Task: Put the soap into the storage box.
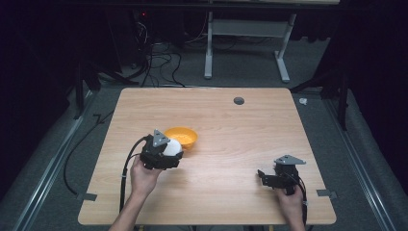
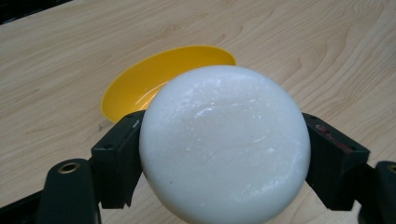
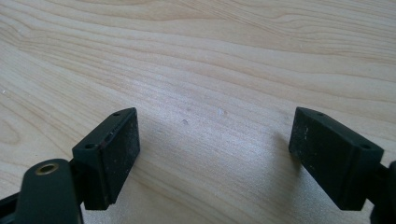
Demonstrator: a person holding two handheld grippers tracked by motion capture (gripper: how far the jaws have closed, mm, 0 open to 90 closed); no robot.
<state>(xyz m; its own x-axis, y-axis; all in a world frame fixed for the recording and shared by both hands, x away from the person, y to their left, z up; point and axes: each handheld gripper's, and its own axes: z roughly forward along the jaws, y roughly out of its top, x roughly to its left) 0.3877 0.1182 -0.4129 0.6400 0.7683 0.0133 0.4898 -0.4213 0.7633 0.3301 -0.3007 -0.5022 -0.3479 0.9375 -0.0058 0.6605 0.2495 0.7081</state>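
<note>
**Presently: white ball held beside yellow bowl — hazards and blind spots**

Item 1. Left gripper point(image 1: 166, 153), black, two-jawed, with a grey three-cornered plate on top. Jaws stand wide and press on either flank of the smooth, glossy white ball point(image 2: 224, 142). In the high view the ball point(image 1: 172, 147) sits at the near-left edge of the shallow round yellow plastic bowl point(image 1: 182, 137), apparently raised off the light wood-grain tabletop point(image 1: 231, 130).

Item 2. Right gripper point(image 1: 273, 179), same pattern, near the right front of the table, well apart from the bowl. Jaws spread wide, nothing between them; bare wood beneath point(image 3: 210, 116).

Hazards, as judged:
- Slip. The ball is slick and round, and the flat pads point(image 2: 122, 154) meet it along narrow strips only; a slackened squeeze or a tilt could let it roll forward out of the grasp.
- Bounce or tip. The yellow bowl point(image 2: 154, 79) is shallow and looks light; a release from height, or off-centre on the rim, could send the ball out across the table or flip the bowl.
- Nudge. A jaw lowered beside the rim could push the bowl along, with no second gripper steadying it.

Not determinable:
- The ball hides the near part of the bowl and most of its floor
- The underside of the ball is cut off at the frame edge, so its clearance above the table cannot be read
- The ball's material
</note>
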